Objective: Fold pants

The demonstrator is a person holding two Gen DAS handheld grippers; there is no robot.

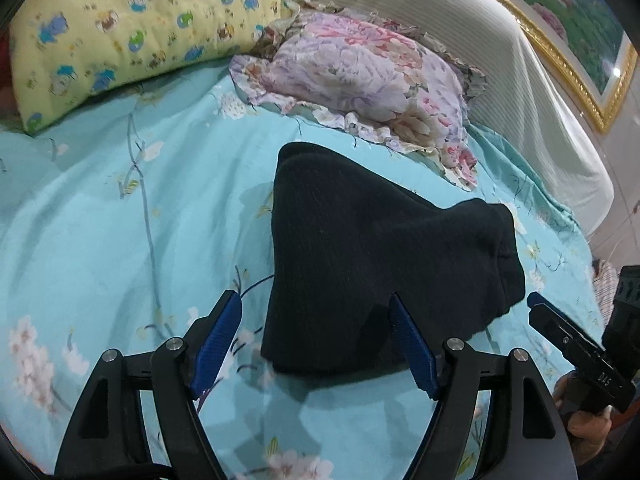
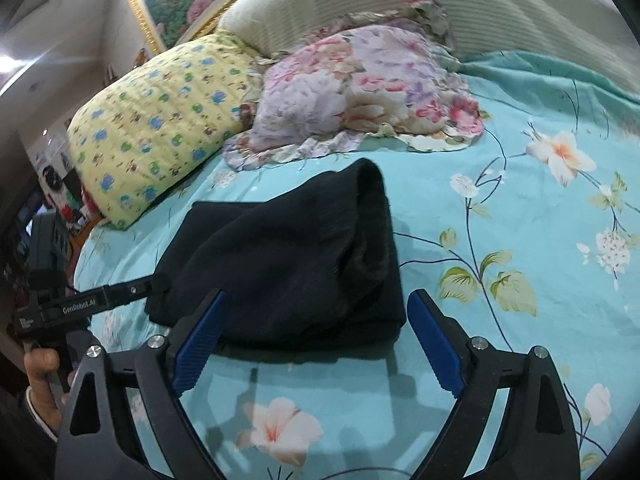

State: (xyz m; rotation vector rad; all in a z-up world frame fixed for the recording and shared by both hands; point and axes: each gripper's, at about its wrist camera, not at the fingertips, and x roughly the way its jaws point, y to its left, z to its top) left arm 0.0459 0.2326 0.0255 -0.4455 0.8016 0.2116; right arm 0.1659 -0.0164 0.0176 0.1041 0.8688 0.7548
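Black pants [image 1: 360, 256] lie folded on the bed [image 1: 120, 220], w/ L tongs [image 1: 316, 320] & R tongs [image 2: 316, 316] both wide, holding nothing.

From my end: plain black pants [image 1: 372, 256], turquoise flowered sheet [image 1: 120, 220], yellow cartoon-print pillow [image 1: 132, 28], pink-lilac floral pillow [image 1: 360, 76], blue gripper pads [image 2: 200, 340].

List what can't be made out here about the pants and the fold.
- Black pants: waistband, legs and layer count unreadable in both wrist views; the dark fabric swallows the creases.
- Near right corner of the pants: left wrist view, covered by a blue finger.
- Underside of the fold: hidden against the floral bedsheet.
- Right gripper: cut off by the left view's edge.
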